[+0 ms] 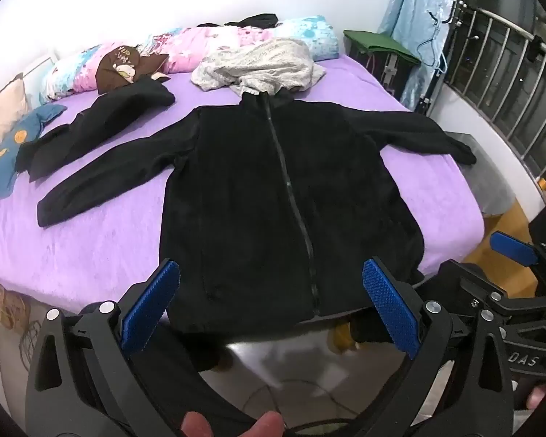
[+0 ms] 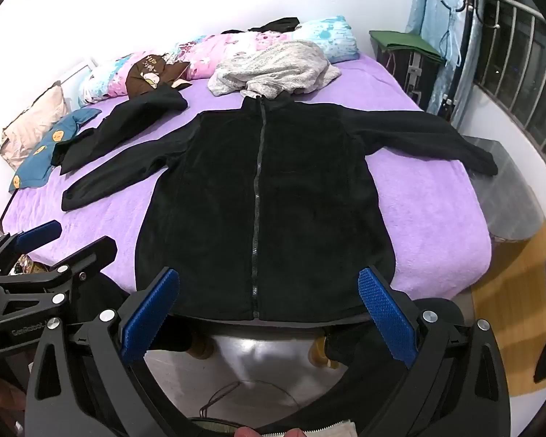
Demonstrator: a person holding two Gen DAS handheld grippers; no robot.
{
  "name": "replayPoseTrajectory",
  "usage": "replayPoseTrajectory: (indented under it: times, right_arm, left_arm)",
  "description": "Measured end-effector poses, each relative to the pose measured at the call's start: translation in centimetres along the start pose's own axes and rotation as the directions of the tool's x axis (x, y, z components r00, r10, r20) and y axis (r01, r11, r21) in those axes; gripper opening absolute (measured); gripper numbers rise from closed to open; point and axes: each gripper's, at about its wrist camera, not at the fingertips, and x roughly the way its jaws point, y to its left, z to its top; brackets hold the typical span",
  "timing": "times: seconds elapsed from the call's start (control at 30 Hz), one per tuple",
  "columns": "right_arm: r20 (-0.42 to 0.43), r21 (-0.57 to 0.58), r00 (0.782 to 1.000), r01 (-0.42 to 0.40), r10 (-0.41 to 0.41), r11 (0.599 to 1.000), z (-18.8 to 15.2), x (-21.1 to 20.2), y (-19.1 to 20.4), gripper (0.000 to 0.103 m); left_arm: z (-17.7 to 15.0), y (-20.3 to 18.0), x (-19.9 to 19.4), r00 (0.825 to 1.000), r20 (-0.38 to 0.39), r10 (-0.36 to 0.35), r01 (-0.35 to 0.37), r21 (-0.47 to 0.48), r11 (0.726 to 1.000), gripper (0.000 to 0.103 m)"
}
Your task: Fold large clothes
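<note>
On the purple bed cover (image 1: 91,247) lies the black fleece jacket (image 1: 258,196), front up, spread flat, both sleeves out to the sides. Zip (image 1: 291,189) runs closed from collar down to hem, dark grey teeth against matte black pile. Collar stands at the far end, just touching a crumpled grey-white garment (image 1: 262,65). Hem sits at the near edge of the mattress, slightly overhanging it. One sleeve angles toward the near-left corner of the bed; the other reaches the bed's right edge, cuff (image 1: 462,153) drooping over it. Fabric looks thick, fuzzy, few wrinkles, body roughly rectangular, widening a bit toward the hem.

Another black garment (image 1: 102,127) lies loosely bunched beside the first sleeve, apart from the jacket body. Floral pillows (image 1: 185,47) line the far side, with a brown printed cloth (image 1: 123,65) on them and a blue cushion (image 1: 14,149) at the left edge.

Left gripper (image 1: 271,313) hovers above the hem, jaws spread wide, blue ribbed pads (image 1: 149,309) clear of the fabric, nothing between them. Right gripper (image 2: 269,313) likewise gapes wide over the hem, pads (image 2: 386,313) empty, not touching cloth. The two grippers sit side by side; each shows in the other's view at the frame edge. Fingertips of a hand (image 1: 233,426) show at the bottom edge behind the left one.
</note>
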Motion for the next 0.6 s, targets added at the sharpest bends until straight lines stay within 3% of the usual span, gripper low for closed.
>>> replayPoseTrajectory:
  times: [0.6]
  right_arm:
    - [0.003,0.005,1.000,-0.011,0.011,1.000,-0.11,-0.02,0.46,0.097]
  left_arm:
    - [-0.02,-0.04,-0.04,1.000,0.005,0.007,-0.007,0.007,1.000,0.097]
